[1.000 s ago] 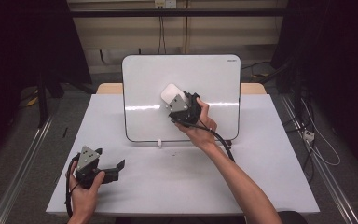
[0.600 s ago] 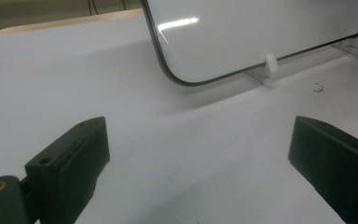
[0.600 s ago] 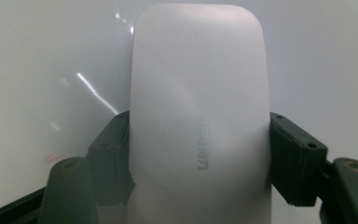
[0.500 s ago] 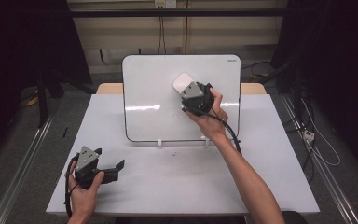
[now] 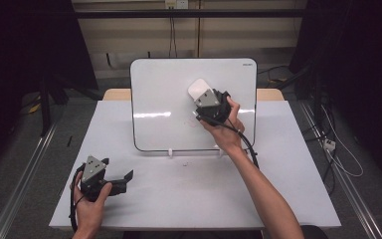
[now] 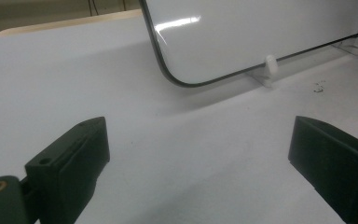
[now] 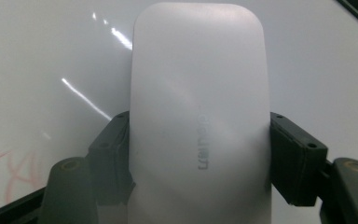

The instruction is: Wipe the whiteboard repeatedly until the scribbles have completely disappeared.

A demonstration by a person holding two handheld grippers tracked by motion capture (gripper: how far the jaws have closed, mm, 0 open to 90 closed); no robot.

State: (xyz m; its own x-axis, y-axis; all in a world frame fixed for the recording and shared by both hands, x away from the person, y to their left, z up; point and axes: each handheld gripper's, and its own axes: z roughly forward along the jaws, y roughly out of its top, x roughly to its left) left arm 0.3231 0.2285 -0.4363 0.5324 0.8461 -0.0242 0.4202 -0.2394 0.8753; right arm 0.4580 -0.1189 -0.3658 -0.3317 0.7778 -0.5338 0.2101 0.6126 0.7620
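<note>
From above, you see the white table point(image 5: 194, 199) with a whiteboard point(image 5: 169, 99) propped upright on small clear feet point(image 5: 170, 152) at its far half. Your right gripper point(image 5: 205, 97) is raised against the board's right part, and your left gripper point(image 5: 110, 179) rests low at the table's near left corner, well apart from the board.

The high view gives you that layout; the right gripper view gives you the grip itself. There your right gripper point(image 7: 199, 154) pinches a white whiteboard eraser point(image 7: 199, 107), one black jaw pressed on each long side, and the eraser stands up between them with the board's surface point(image 7: 51, 46) right behind it. Whether it touches the board you cannot tell. A faint red scribble point(image 7: 9, 168) sits on the board to the lower left; from above it shows as a small red mark point(image 5: 193, 122) just below and left of the gripper.

The left gripper view shows your left gripper point(image 6: 200, 158) spread wide with nothing between its jaws, pointed across bare table at the board's rounded lower corner point(image 6: 168, 74).

The eraser point(image 5: 199, 89) is a smooth, rounded oblong, plain white, with pale grey lettering point(image 7: 204, 142) running along its face.
</note>
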